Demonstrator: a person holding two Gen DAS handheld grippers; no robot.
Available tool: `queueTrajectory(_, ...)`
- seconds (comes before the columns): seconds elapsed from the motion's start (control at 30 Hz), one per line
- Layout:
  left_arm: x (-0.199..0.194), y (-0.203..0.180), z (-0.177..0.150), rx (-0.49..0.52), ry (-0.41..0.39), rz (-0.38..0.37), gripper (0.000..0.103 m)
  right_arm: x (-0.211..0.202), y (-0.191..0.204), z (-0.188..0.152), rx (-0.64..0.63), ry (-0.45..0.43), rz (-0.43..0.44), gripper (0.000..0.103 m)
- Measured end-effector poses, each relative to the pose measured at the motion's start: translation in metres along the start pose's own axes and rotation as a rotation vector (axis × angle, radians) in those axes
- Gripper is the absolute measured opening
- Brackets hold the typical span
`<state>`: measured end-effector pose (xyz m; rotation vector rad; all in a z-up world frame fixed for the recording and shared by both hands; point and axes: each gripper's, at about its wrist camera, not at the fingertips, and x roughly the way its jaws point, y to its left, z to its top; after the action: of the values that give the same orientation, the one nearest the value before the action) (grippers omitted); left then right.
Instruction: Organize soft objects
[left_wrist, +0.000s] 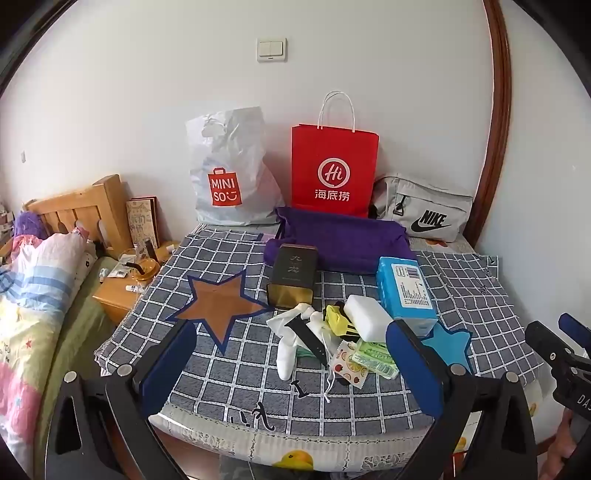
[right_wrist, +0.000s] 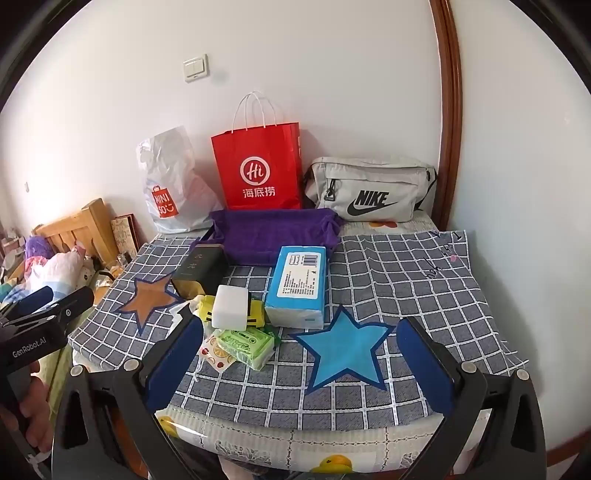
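A pile lies mid-table: a blue tissue pack (left_wrist: 404, 290) (right_wrist: 299, 286), a white sponge block (left_wrist: 367, 321) (right_wrist: 231, 306), a green wipes packet (left_wrist: 375, 356) (right_wrist: 245, 343), white gloves or socks (left_wrist: 295, 339), a yellow item (left_wrist: 338, 319) and a fruit-print sachet (left_wrist: 349, 365). A purple cloth tray (left_wrist: 340, 240) (right_wrist: 275, 230) sits behind them. My left gripper (left_wrist: 291, 347) is open, near the table's front edge, before the pile. My right gripper (right_wrist: 301, 349) is open above the blue star (right_wrist: 345, 352), right of the pile.
A dark tin (left_wrist: 293, 275) (right_wrist: 201, 271) stands left of the pile. A Miniso bag (left_wrist: 229, 173), a red paper bag (left_wrist: 334, 171) and a Nike pouch (left_wrist: 424, 208) line the wall. An orange star (left_wrist: 219, 301) marks the checked cloth. A bed and nightstand (left_wrist: 122, 288) are at left.
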<state>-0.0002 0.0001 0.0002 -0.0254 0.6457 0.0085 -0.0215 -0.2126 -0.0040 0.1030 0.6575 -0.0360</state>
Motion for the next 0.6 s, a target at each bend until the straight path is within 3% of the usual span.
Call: queueTrajectory(0.6, -0.001, 0.0006, 0.001, 0.0, 0.002, 0.001, 0.103, -0.0079, -0.0001, 0.0029, 0.003, -0.015, 0.001, 0.103)
